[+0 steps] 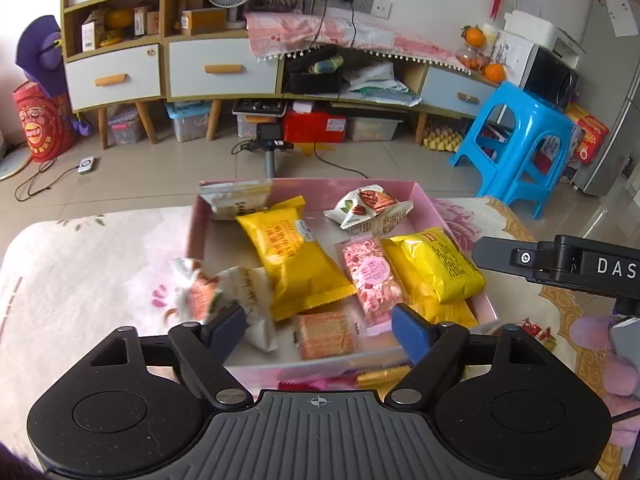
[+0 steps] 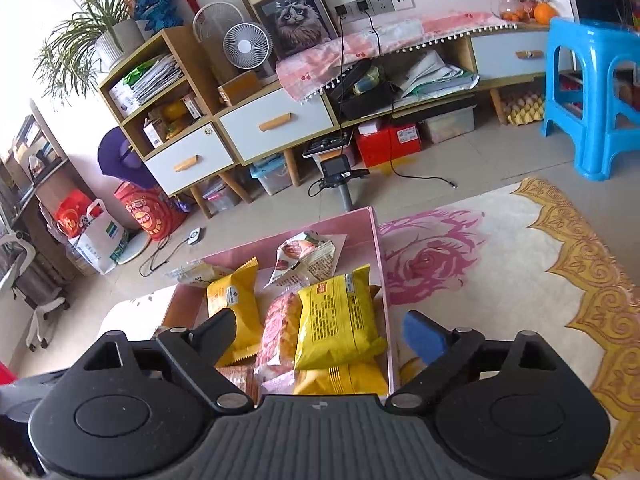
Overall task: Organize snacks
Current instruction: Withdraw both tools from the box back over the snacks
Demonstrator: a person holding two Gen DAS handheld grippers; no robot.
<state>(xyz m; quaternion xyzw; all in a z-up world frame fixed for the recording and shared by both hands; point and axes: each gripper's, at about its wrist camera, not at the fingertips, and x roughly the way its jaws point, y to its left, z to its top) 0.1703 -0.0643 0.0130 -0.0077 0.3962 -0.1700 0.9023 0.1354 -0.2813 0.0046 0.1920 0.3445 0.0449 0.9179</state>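
Note:
A shallow pink box (image 1: 440, 216) on the floral tablecloth holds several snack packs: two yellow packs (image 1: 294, 256) (image 1: 434, 266), a pink bar (image 1: 370, 278), an orange cracker pack (image 1: 326, 336) and a nut pack (image 1: 366, 206). My left gripper (image 1: 320, 324) is open over the box's near edge. A blurred white-and-orange snack pack (image 1: 208, 292) lies over the box's left rim, beside the left finger. My right gripper (image 2: 320, 332) is open above the box's right side (image 2: 382, 264), over a yellow pack (image 2: 340, 318). The right gripper's body shows in the left wrist view (image 1: 560, 262).
More wrapped snacks (image 1: 372, 378) lie just in front of the box. A pink plush thing (image 1: 612, 360) sits at the table's right. Beyond the table are a tiled floor, a small camera stand (image 1: 270, 148), a blue stool (image 1: 520, 140) and a low cabinet (image 1: 224, 68).

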